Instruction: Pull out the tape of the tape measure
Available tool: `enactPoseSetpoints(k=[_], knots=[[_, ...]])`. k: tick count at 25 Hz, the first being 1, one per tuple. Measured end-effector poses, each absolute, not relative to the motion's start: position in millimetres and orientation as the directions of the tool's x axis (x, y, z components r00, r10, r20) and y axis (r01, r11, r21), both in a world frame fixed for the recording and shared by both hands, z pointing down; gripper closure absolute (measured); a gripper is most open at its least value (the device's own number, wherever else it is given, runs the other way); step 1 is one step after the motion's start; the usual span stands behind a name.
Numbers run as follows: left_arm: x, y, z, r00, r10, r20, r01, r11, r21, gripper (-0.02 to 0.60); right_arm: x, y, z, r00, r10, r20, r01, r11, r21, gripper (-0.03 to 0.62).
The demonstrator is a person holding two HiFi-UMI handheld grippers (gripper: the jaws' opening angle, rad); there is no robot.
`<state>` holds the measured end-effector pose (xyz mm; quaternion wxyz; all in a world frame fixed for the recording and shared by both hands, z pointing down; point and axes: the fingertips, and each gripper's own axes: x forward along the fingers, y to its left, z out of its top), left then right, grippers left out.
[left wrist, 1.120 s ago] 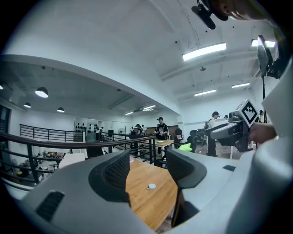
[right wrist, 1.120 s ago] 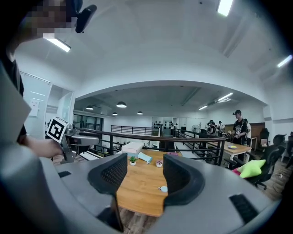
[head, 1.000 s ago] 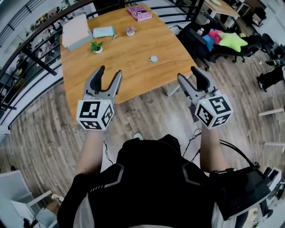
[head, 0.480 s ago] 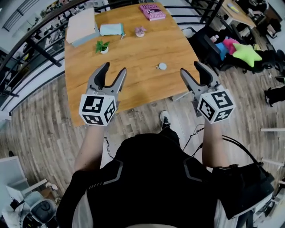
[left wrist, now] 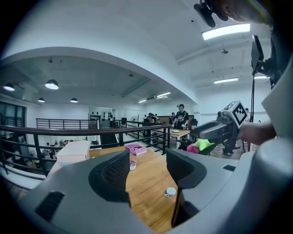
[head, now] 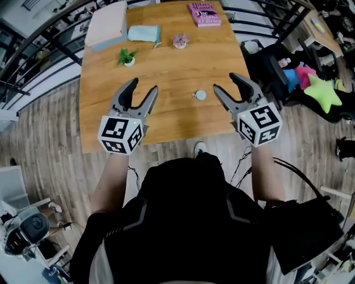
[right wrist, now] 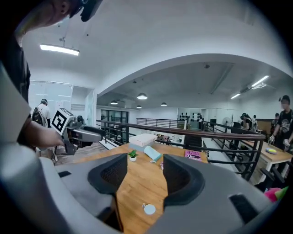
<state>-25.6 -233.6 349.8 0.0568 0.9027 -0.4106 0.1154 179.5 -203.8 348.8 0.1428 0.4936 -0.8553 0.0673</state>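
A small round pale tape measure lies on the wooden table near its right front part; it also shows as the tape measure in the left gripper view and the tape measure in the right gripper view. My left gripper hovers open over the table's front edge, left of the tape measure. My right gripper is open too, just right of it and above the table. Nothing is between either pair of jaws.
Farther back on the table stand a small potted plant, a teal pouch, a pink book, a small pink object and a white box. A black railing runs along the left. Chairs with a green star cushion are to the right.
Both grippers have moved forward over the table's front edge, and the tape measure now lies between them in the head view. Both pairs of jaws stayed open.
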Motion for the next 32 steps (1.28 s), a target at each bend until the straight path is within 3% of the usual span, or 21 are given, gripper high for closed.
enactPoseSetpoints(k=[16, 32], knots=[[-8, -258, 470, 0.450, -0.767, 0.457, -0.872, -0.489, 0.038, 0.316, 185, -257, 489, -0.659, -0.548, 0.515, -0.658, 0.752, -0.041, 0.341], [3, -249, 593, 0.462, -0.623, 0.631, -0.844, -0.527, 0.098, 0.311, 174, -265, 640, -0.580, -0.356, 0.732, -0.596, 0.799, -0.083, 0.292]])
